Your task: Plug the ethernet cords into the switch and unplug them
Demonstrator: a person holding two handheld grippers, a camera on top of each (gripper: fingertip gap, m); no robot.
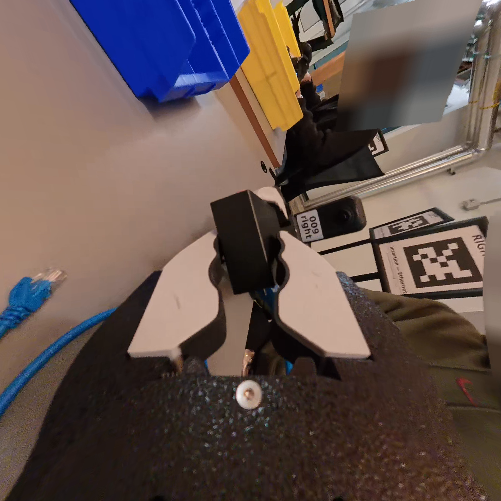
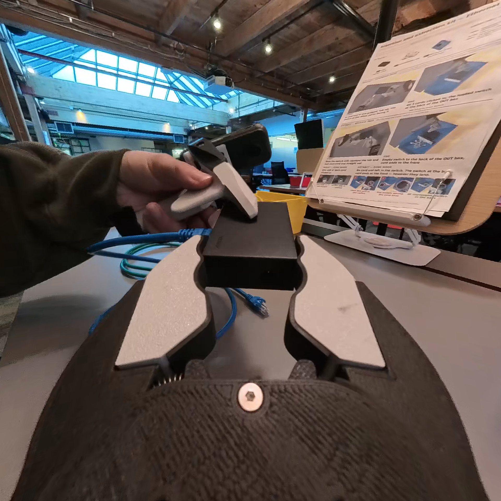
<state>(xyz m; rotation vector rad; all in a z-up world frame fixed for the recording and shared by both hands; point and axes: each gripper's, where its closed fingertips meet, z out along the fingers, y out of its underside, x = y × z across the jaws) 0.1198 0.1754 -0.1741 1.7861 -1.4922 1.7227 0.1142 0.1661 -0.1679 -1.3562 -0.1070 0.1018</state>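
A: Grey tabletop (image 2: 406,311) in a big workshop hall, timber ceiling, skylights. Where's the switch?

B: Black switch (image 2: 250,249) is off the tabletop, clamped between both tools. Right gripper (image 2: 250,260) has its jaws closed on the near end, one at each side. Left gripper (image 1: 248,252) has its jaws closed on the switch (image 1: 242,244) too; the right view shows one of its pale fingers (image 2: 238,189) pressed on the top face.

A: Why two grips?

B: My guess: steadies the box so a plug can be pushed or pulled straight. Needs one tool freed for the cord first.

A: Cords?

B: Blue ethernet cord (image 2: 189,232) meets the switch's far left side, probably plugged in, port hidden. A loose blue plug (image 2: 259,305) lies on the tabletop under the switch. Green cable (image 2: 135,268) is coiled behind.

A: Writing?

B: Instruction sheet (image 2: 406,130) on a wooden stand, text plus photos. Left view: a white tag on the right tool (image 1: 310,226), square marker cards (image 1: 439,260). Red logo on the olive sleeve (image 1: 465,390). Blue bin (image 1: 168,46), yellow bin (image 1: 271,73) at back.
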